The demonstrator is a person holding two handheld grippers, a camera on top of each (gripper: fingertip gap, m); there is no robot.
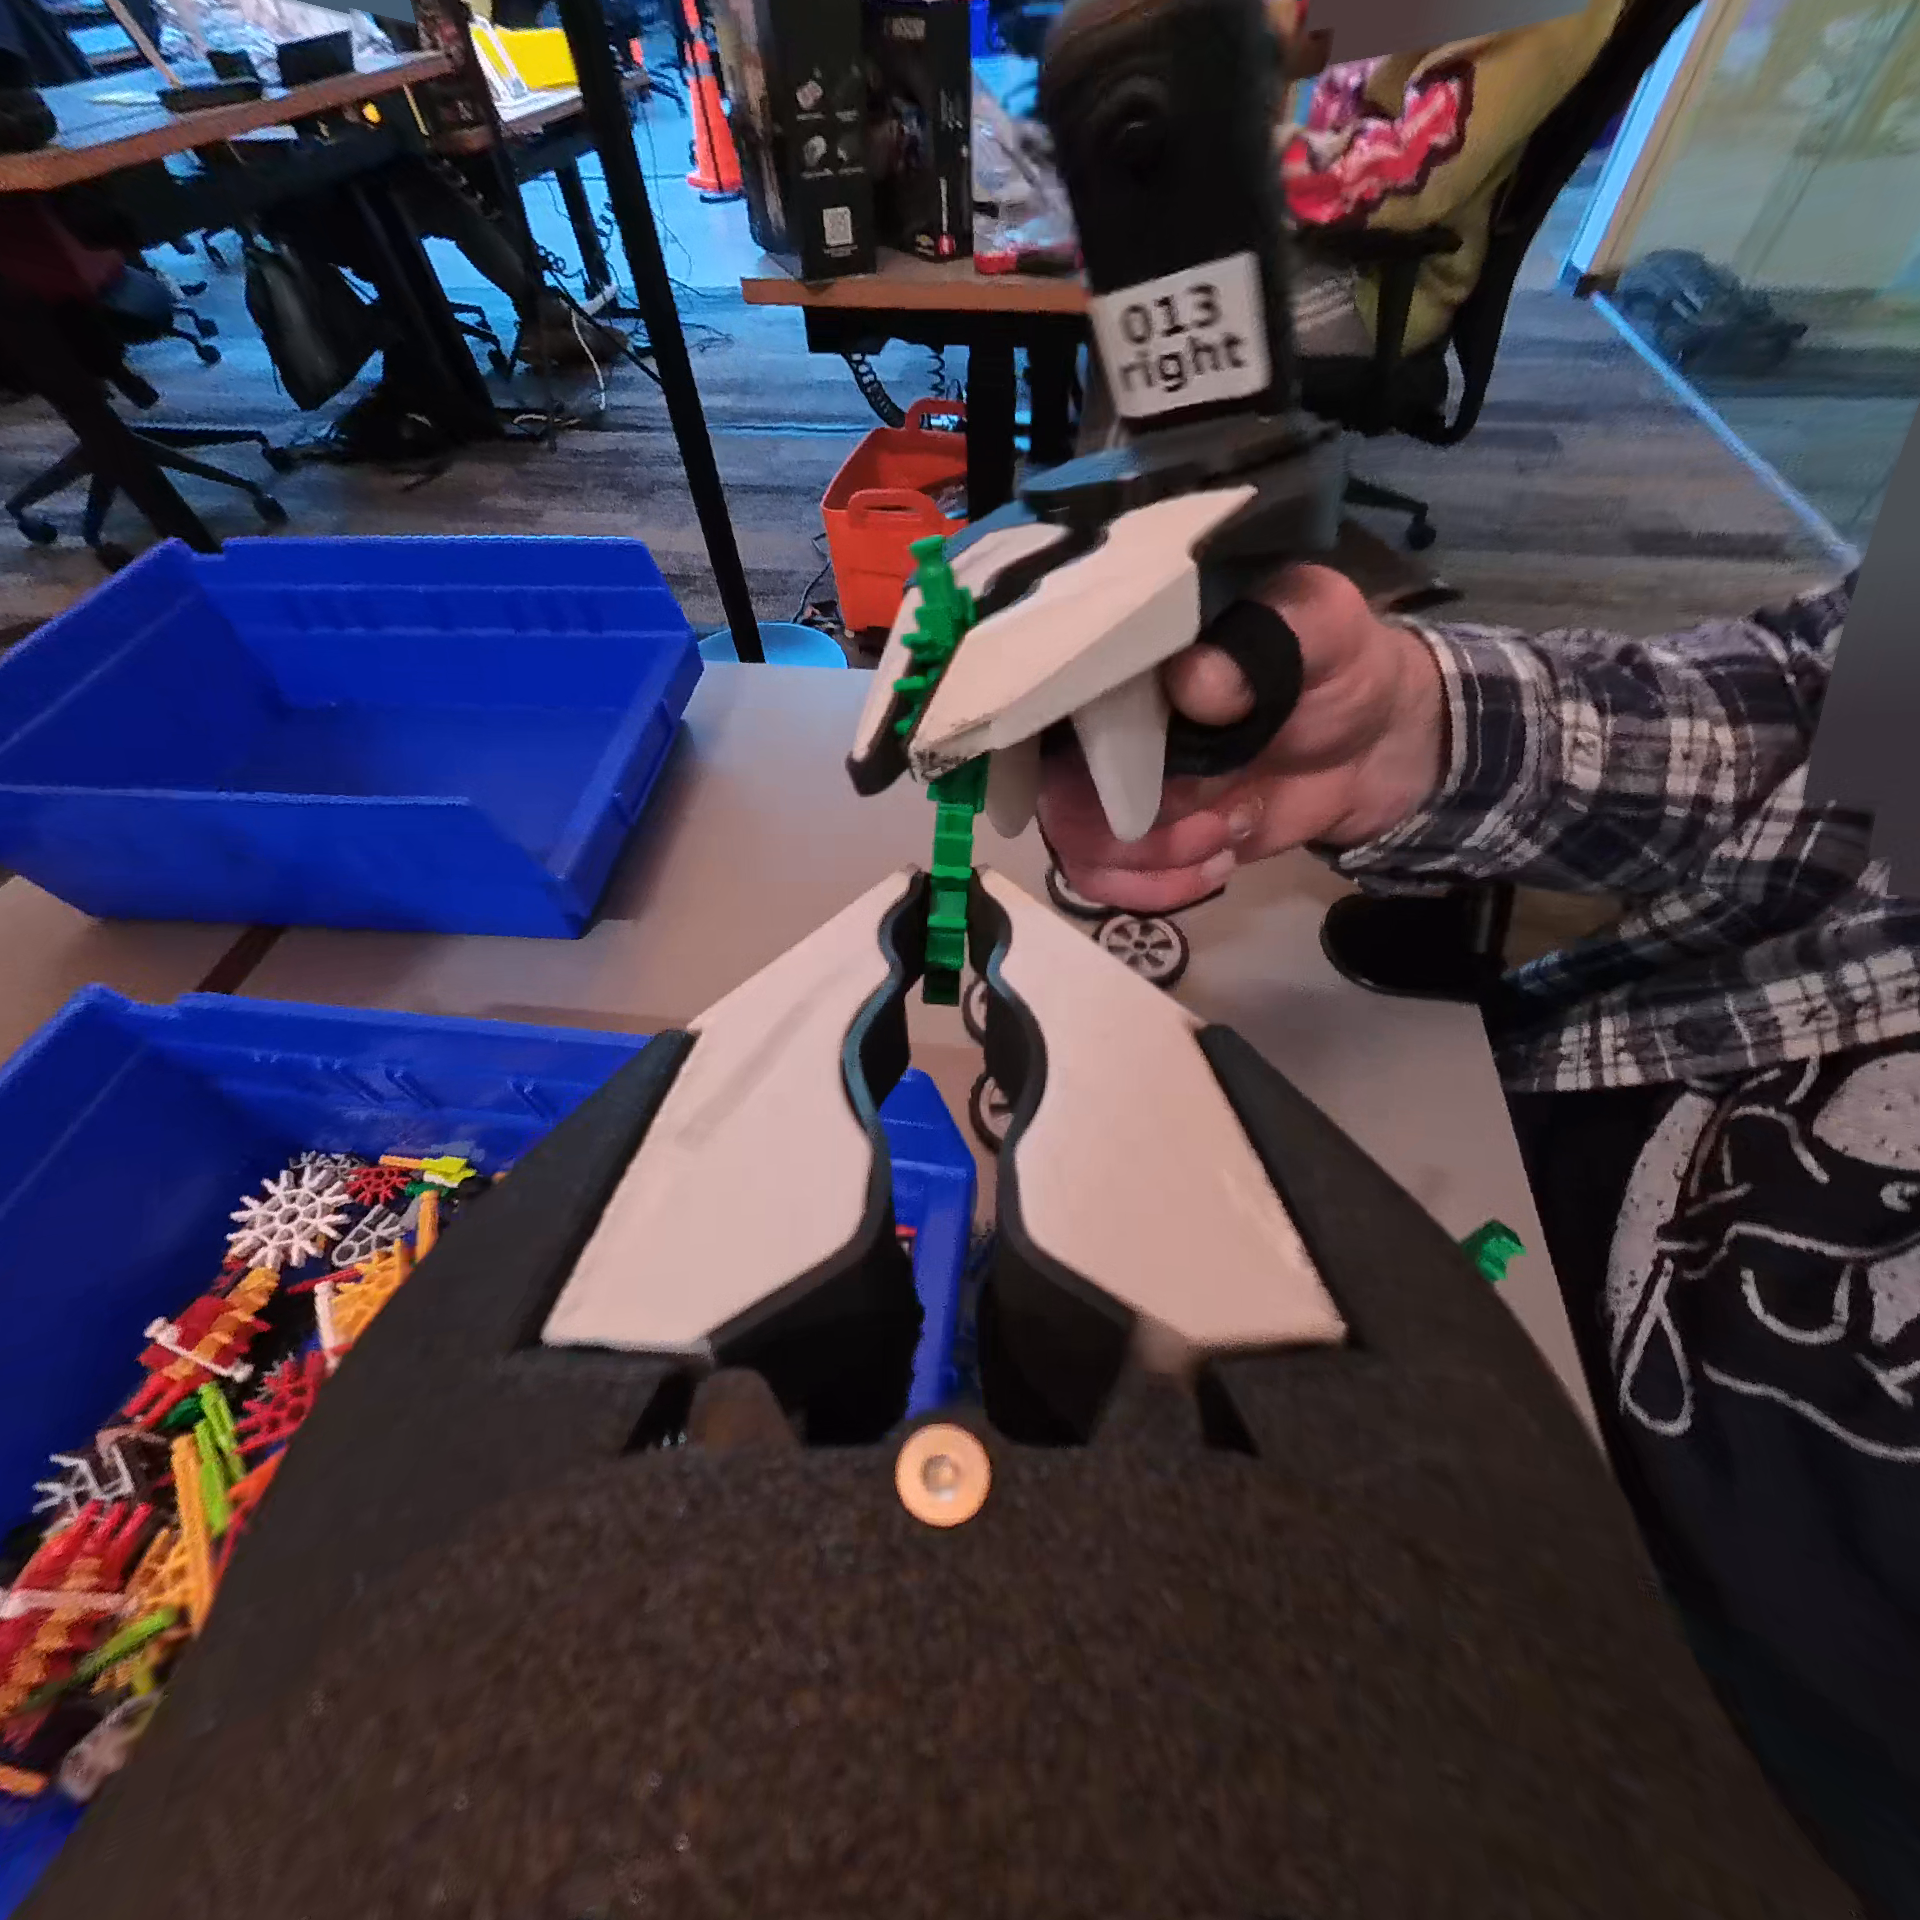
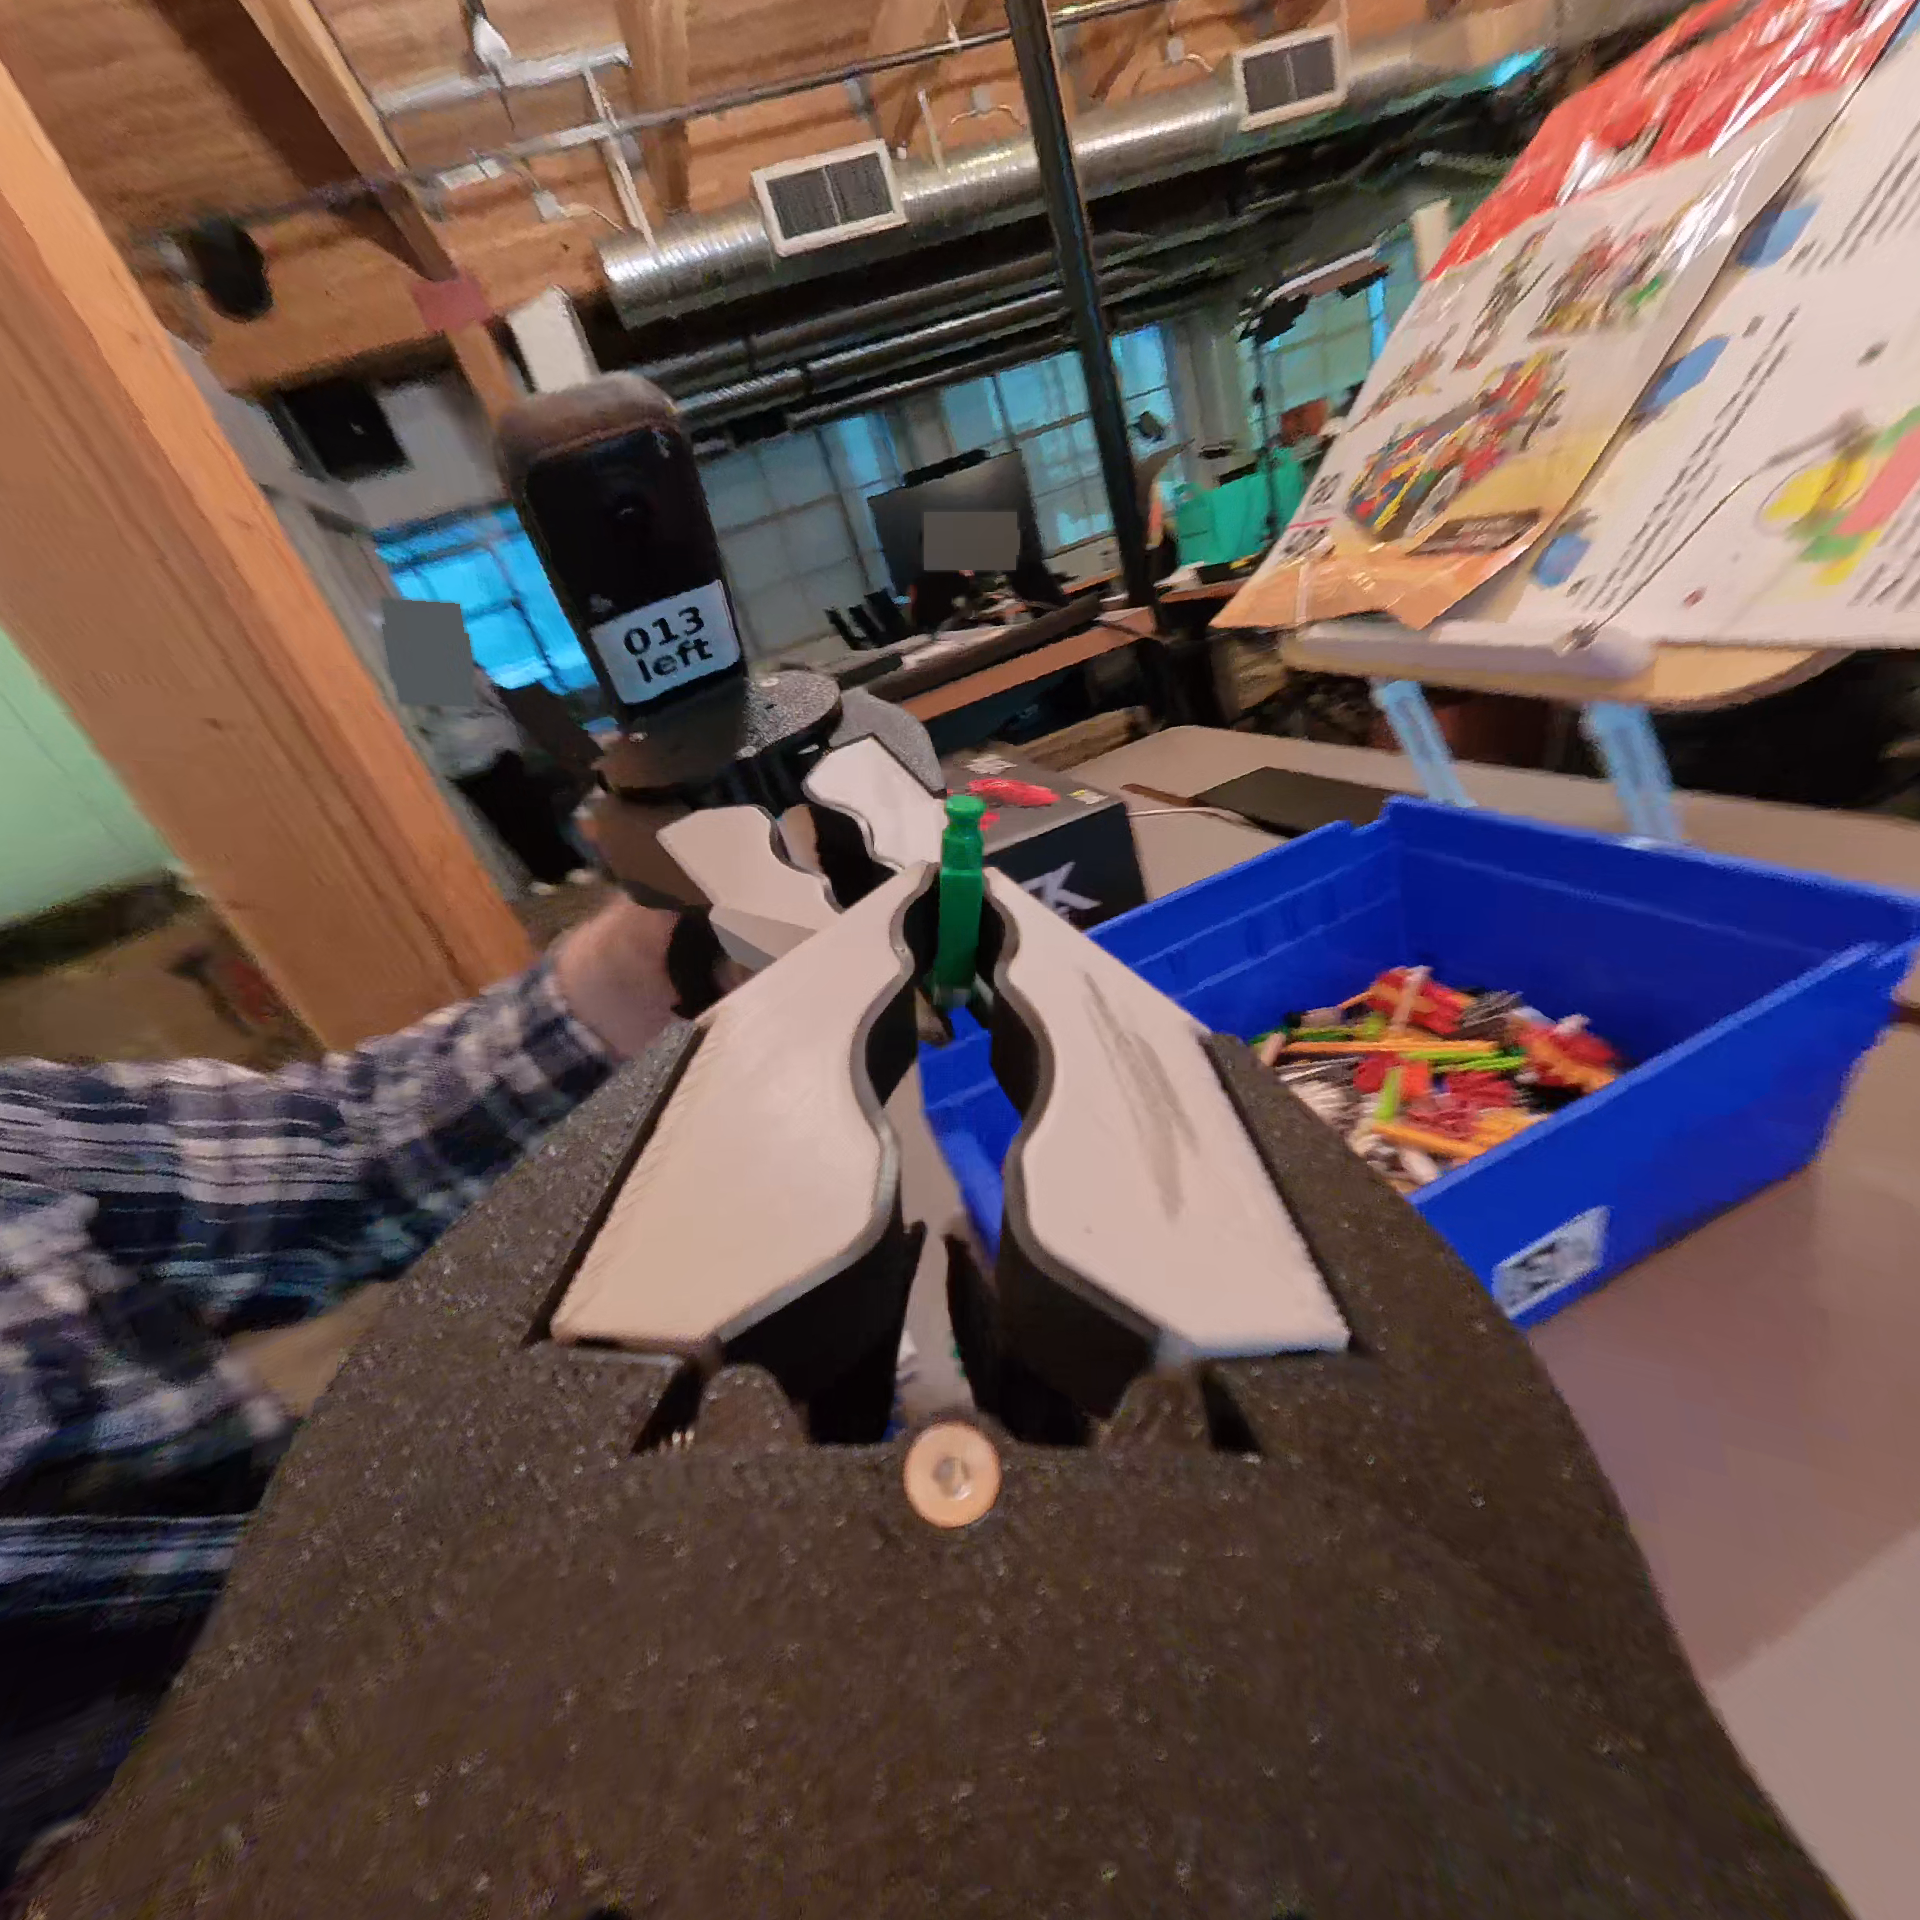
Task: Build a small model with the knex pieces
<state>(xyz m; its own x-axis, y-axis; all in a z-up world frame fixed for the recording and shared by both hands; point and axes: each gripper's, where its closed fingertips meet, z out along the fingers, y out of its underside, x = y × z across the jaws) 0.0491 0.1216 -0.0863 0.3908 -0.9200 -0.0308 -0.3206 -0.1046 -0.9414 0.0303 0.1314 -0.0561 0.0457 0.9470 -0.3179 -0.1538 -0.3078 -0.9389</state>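
On the pale counter [image 1: 790,810], an empty blue plastic bin [image 1: 343,727] sits at the far left edge, and a nearer blue plastic bin [image 1: 125,1143] holds mixed colourful toy pieces. Above them, the left tool [image 1: 948,914] pinches the lower end of a green notched plastic rod [image 1: 948,831]; the right tool [image 1: 914,727] pinches its upper part. Small black-and-white wheels [image 1: 1143,940] lie beneath the right hand [image 1: 1268,727].

The notched green plastic rod [image 1: 948,831] looked glossy; the blue plastic bin [image 2: 1662,1122] at three o'clock shone smoothly; the tan table [image 1: 769,821] was matt.
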